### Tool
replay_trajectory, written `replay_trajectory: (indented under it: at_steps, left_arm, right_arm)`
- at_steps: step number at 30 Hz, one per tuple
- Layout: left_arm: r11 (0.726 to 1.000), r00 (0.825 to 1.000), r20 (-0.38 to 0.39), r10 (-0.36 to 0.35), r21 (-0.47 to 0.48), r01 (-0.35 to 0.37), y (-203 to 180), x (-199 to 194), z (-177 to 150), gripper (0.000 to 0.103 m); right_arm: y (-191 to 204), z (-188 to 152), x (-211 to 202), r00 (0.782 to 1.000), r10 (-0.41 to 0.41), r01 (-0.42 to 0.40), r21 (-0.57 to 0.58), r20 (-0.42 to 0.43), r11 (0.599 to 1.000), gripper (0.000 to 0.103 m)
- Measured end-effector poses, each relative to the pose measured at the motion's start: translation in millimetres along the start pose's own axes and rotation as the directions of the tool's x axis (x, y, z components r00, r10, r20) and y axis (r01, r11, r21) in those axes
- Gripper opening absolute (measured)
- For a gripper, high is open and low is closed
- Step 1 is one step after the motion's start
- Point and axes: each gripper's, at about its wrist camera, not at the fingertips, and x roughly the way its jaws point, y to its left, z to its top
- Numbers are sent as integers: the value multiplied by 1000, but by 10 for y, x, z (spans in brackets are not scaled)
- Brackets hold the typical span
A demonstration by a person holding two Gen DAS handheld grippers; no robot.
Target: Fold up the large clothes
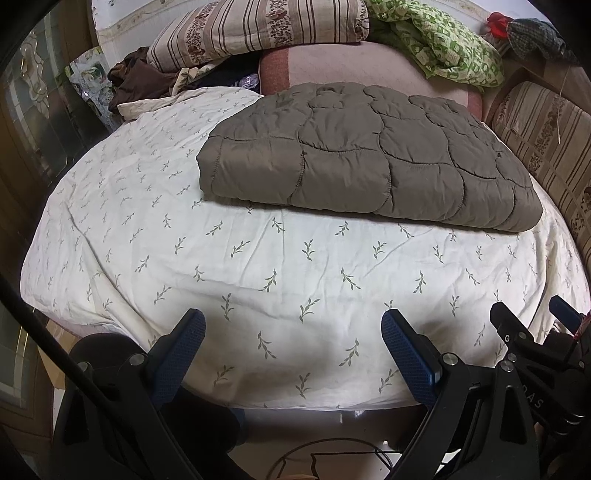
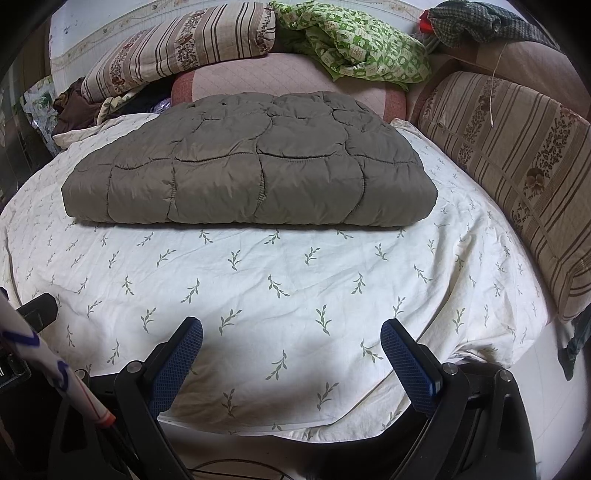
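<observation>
With the quilted garment (image 2: 251, 166) already lying folded mid-bed on the leaf-print sheet (image 2: 280, 295), your left gripper (image 1: 293, 354) and right gripper (image 2: 291, 358) hover wide open and empty, so judge whether another fold's needed.

Bare sheet (image 2: 295, 288) lies open before the folded quilt (image 2: 251, 177); pillows (image 2: 517, 177) crowd the far and right edges.

Striped pillow (image 2: 517, 177) at 3 o'clock: far end cut by frame edge. Dark clothes heap (image 1: 136, 79) at 10 o'clock: partly under the striped cushion (image 1: 255, 29), items indistinguishable.
</observation>
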Motion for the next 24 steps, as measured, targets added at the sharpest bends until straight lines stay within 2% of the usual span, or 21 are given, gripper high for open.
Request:
replay_trajectory:
  at_steps: [24]
  left_arm:
    - [1000,1000,2,2,1,-2,-20,-12,-1,96]
  right_arm:
    - [1,4,-54,1000,5,-5,5,18,1000,99]
